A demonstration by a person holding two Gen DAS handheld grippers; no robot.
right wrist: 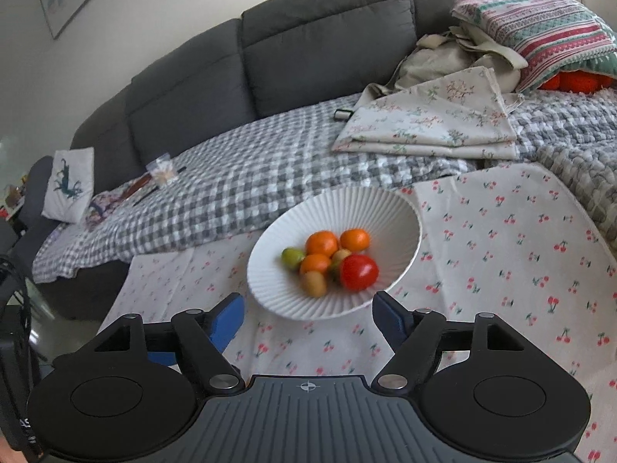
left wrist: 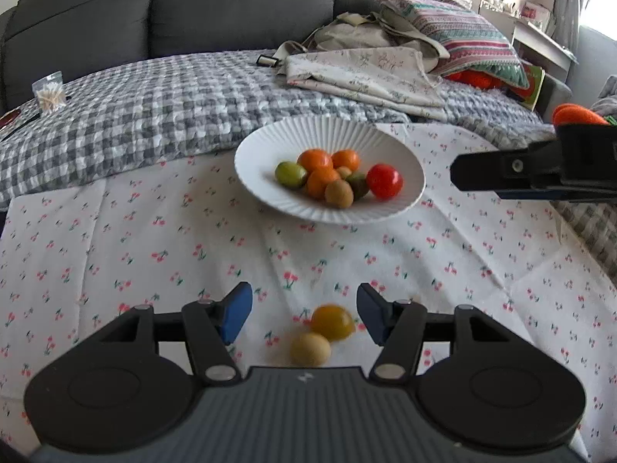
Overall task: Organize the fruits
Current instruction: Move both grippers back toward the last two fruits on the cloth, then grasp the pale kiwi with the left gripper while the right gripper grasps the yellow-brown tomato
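A white ribbed bowl [left wrist: 270,146] [right wrist: 389,208] stands on the cherry-print cloth and holds several fruits: oranges [left wrist: 315,159], a green one [left wrist: 290,174], a red tomato [left wrist: 384,180] [right wrist: 358,272] and brownish ones. My left gripper [left wrist: 304,316] is open just above the cloth. A yellow-orange fruit [left wrist: 332,322] and a pale yellow fruit [left wrist: 310,349] lie loose between its fingers. My right gripper [right wrist: 308,316] is open and empty, hovering in front of the bowl; it also shows in the left wrist view [left wrist: 540,173] at the right.
The cherry-print cloth [left wrist: 154,239] covers a grey checked blanket [left wrist: 154,108] on a grey sofa [right wrist: 308,38]. Folded floral fabric [left wrist: 366,69], a striped pillow [left wrist: 462,34] and a beige bag lie behind the bowl. A small packet [left wrist: 49,90] sits far left.
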